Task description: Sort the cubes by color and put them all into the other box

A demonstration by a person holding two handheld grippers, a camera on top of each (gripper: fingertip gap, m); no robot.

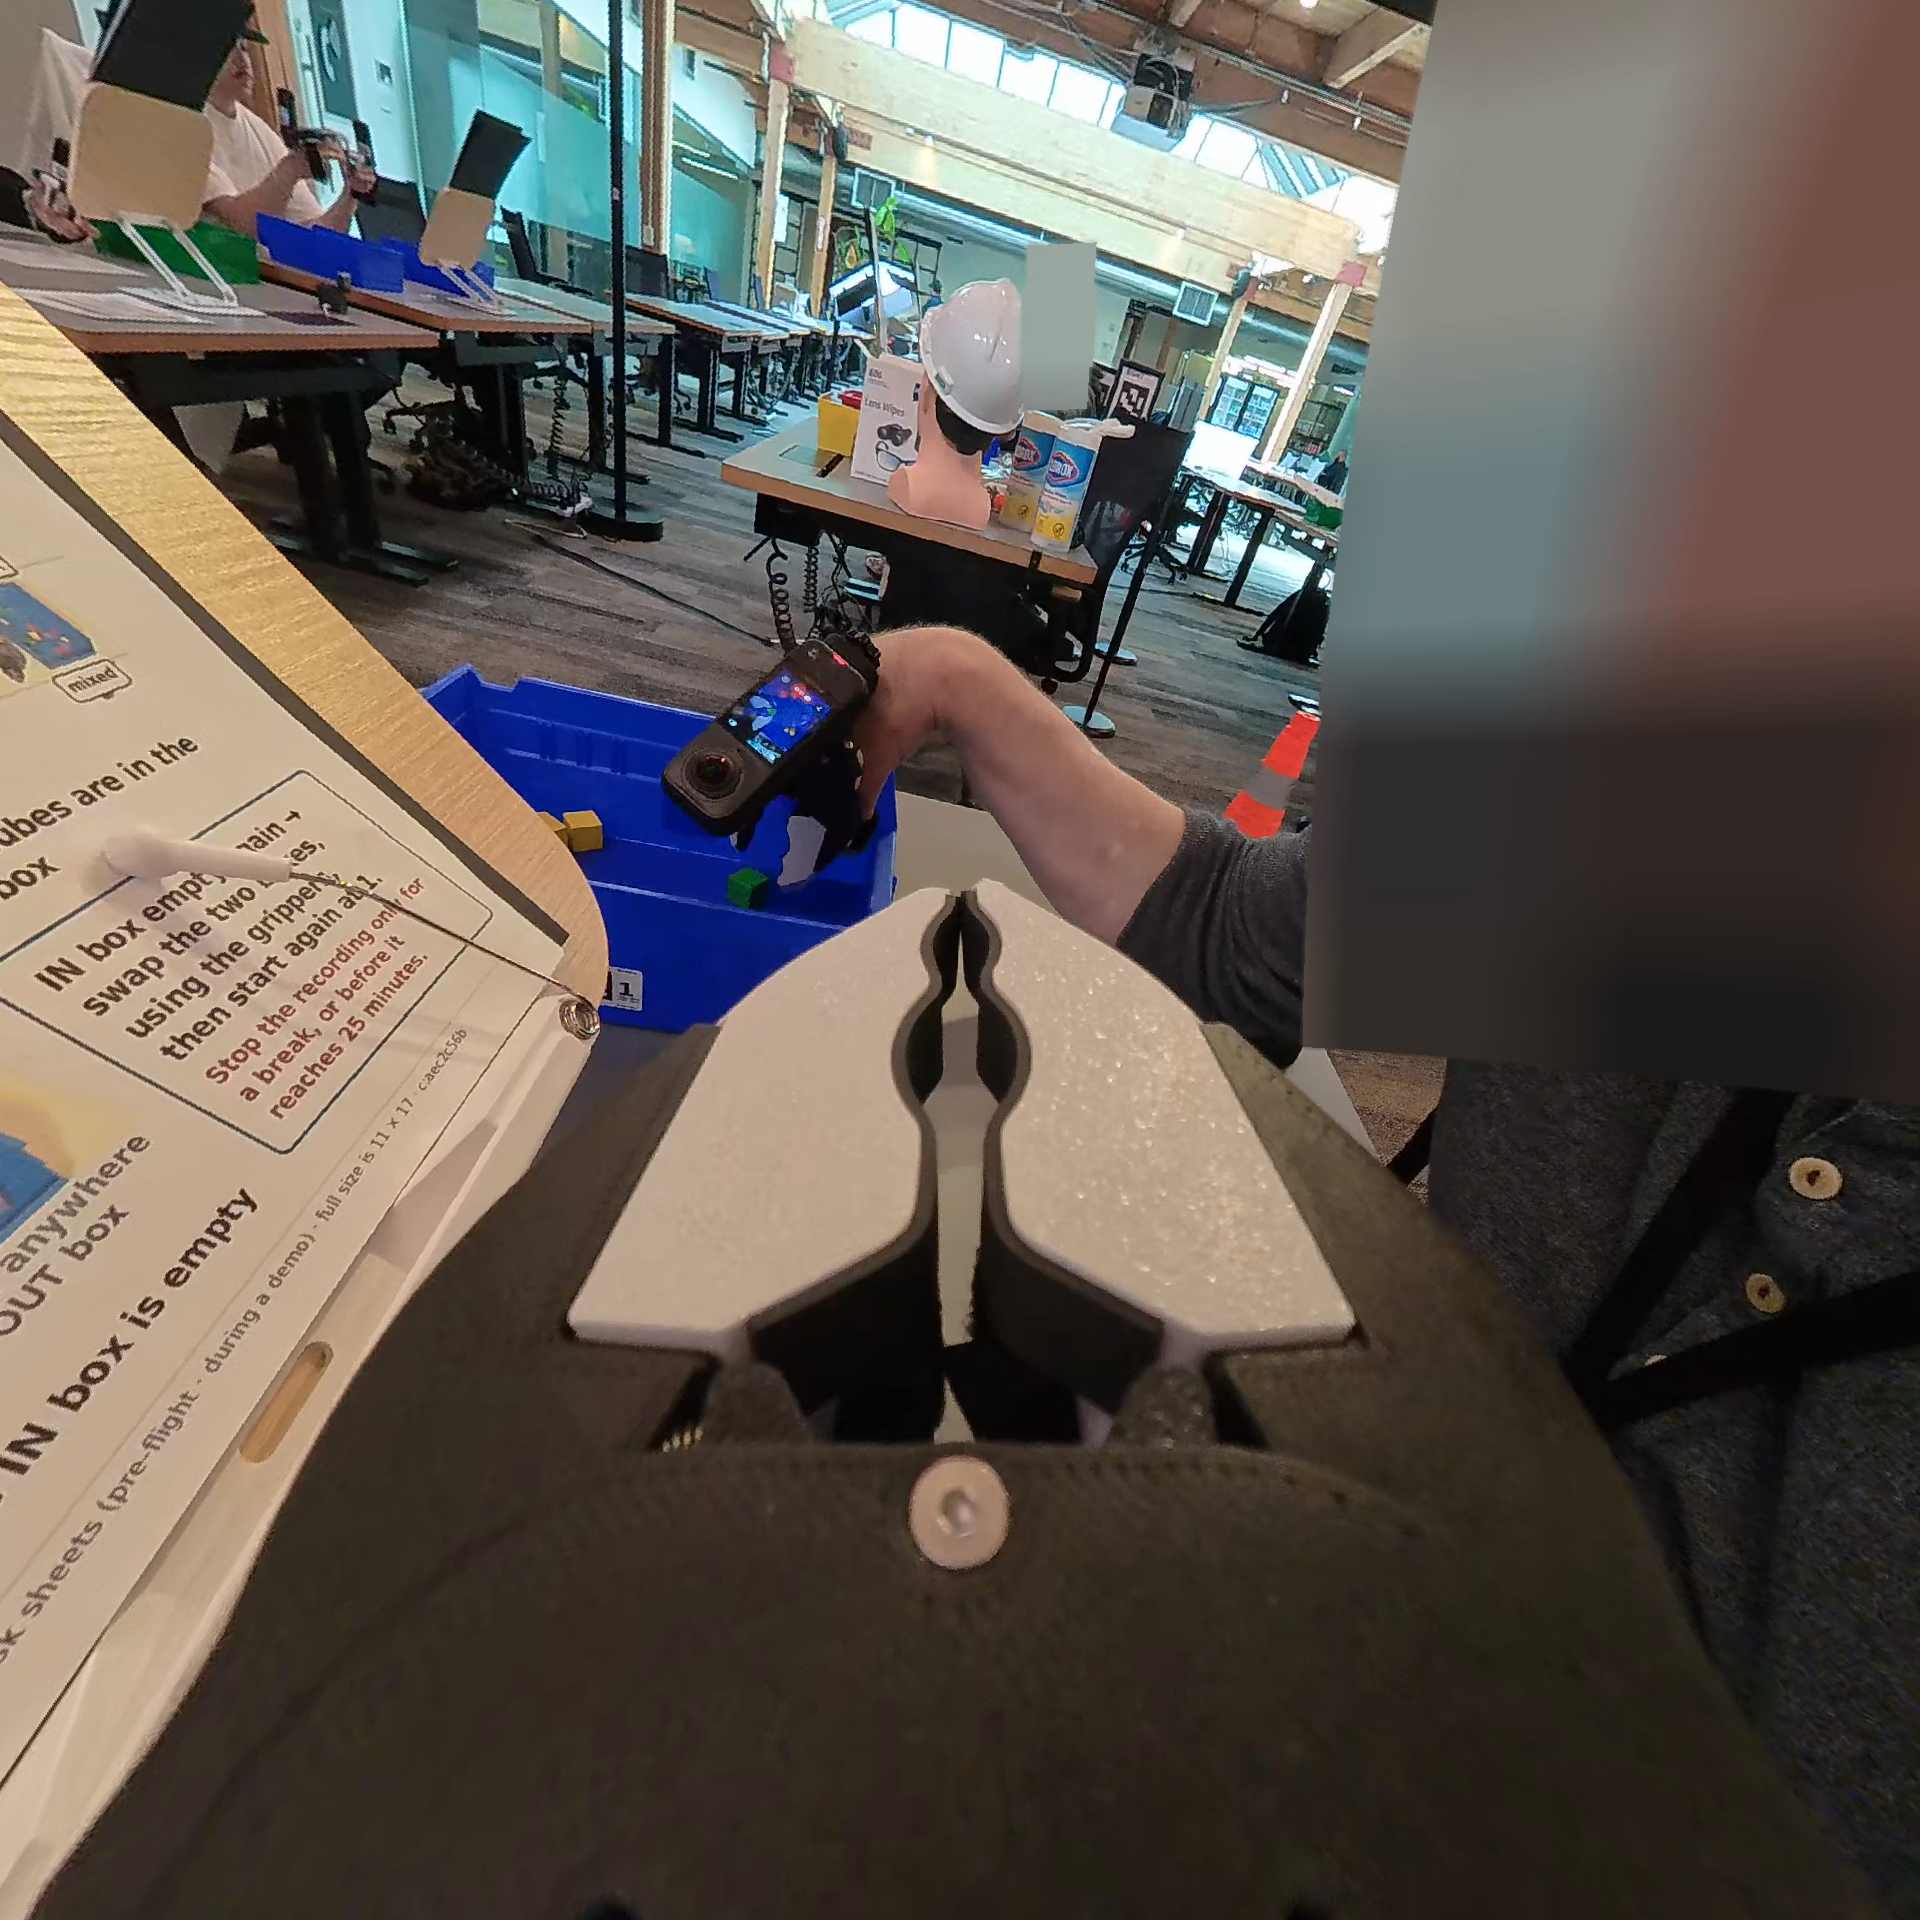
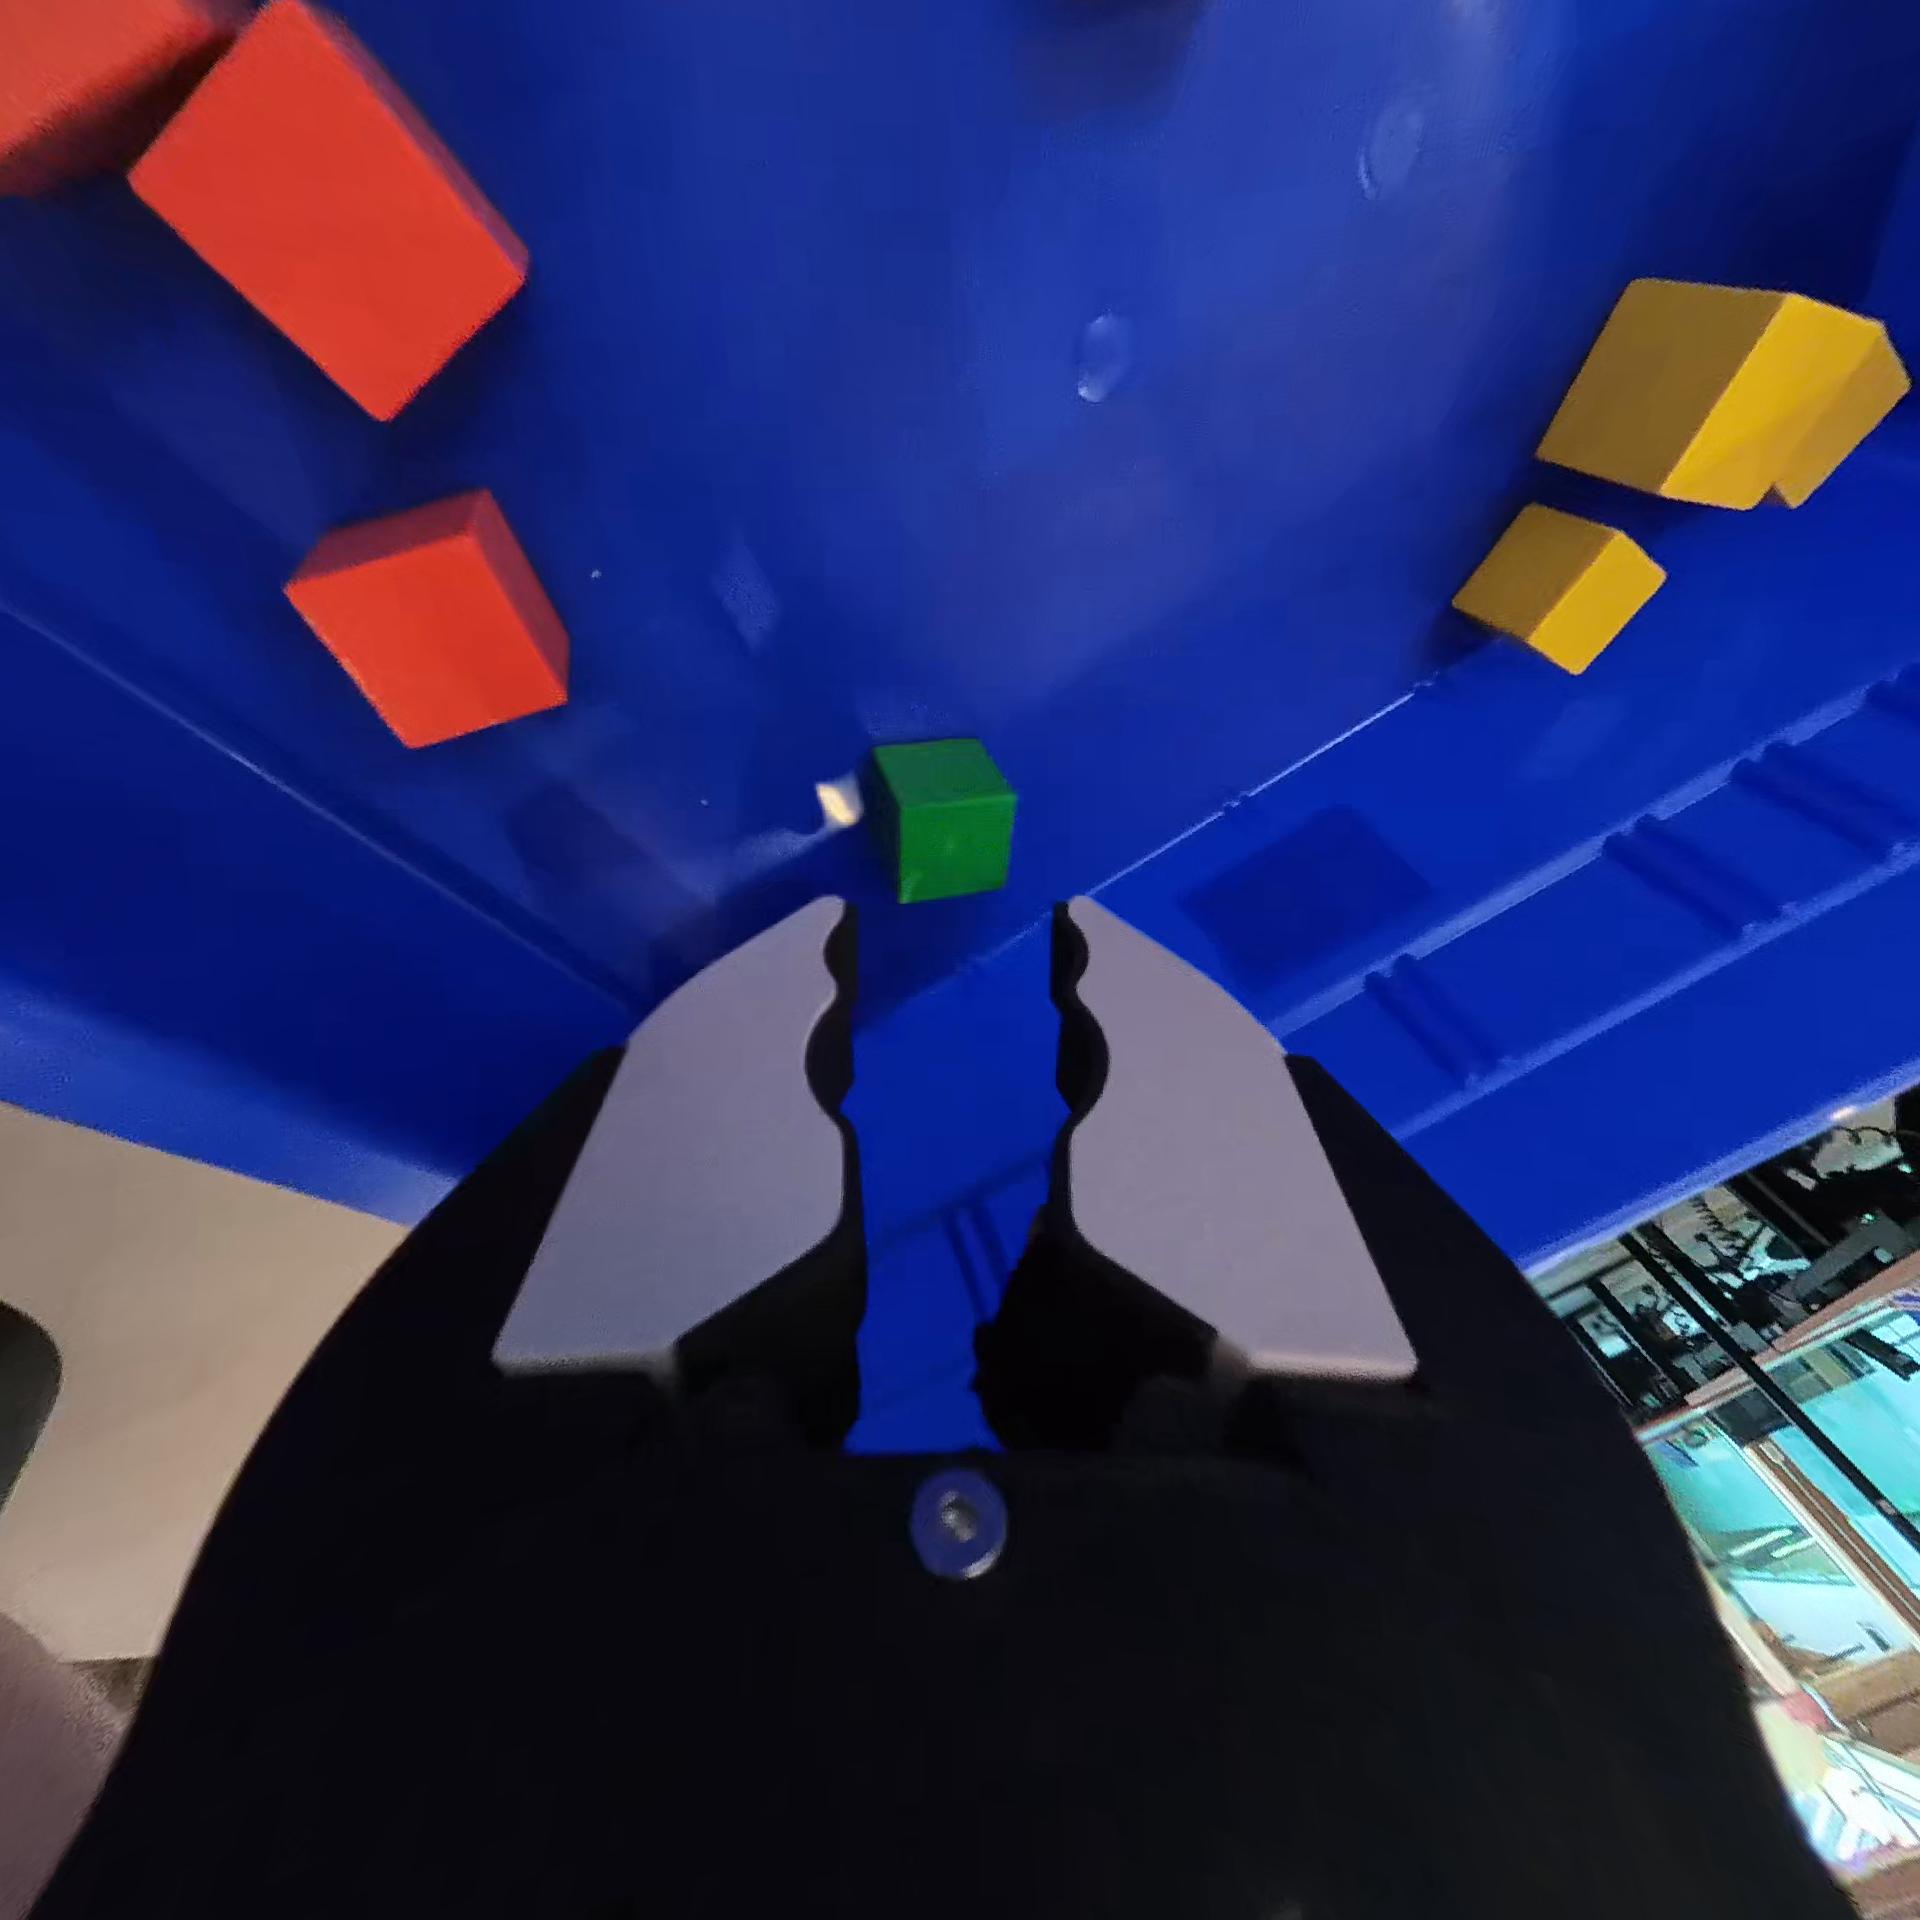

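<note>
My right gripper (image 2: 956, 914) is open and empty inside the blue box (image 2: 1039, 260), its fingertips just short of a small green cube (image 2: 943, 821) that lies in the box's corner, untouched. Red cubes (image 2: 322, 208) (image 2: 431, 618) lie to the left and yellow cubes (image 2: 1704, 400) (image 2: 1553, 587) to the right on the box floor. My left gripper (image 1: 961, 904) is shut with nothing between its pads, held back from the box. In the left wrist view the right gripper (image 1: 800, 847) reaches into the blue box (image 1: 665, 945), next to the green cube (image 1: 746, 886) and yellow cubes (image 1: 582, 829).
A tilted instruction board (image 1: 208, 935) on a stand stands close at the left of my left gripper. A person's arm (image 1: 1039, 790) and torso fill the right. The white tabletop (image 2: 156, 1299) shows beside the box. Desks and an orange cone (image 1: 1278, 774) stand beyond.
</note>
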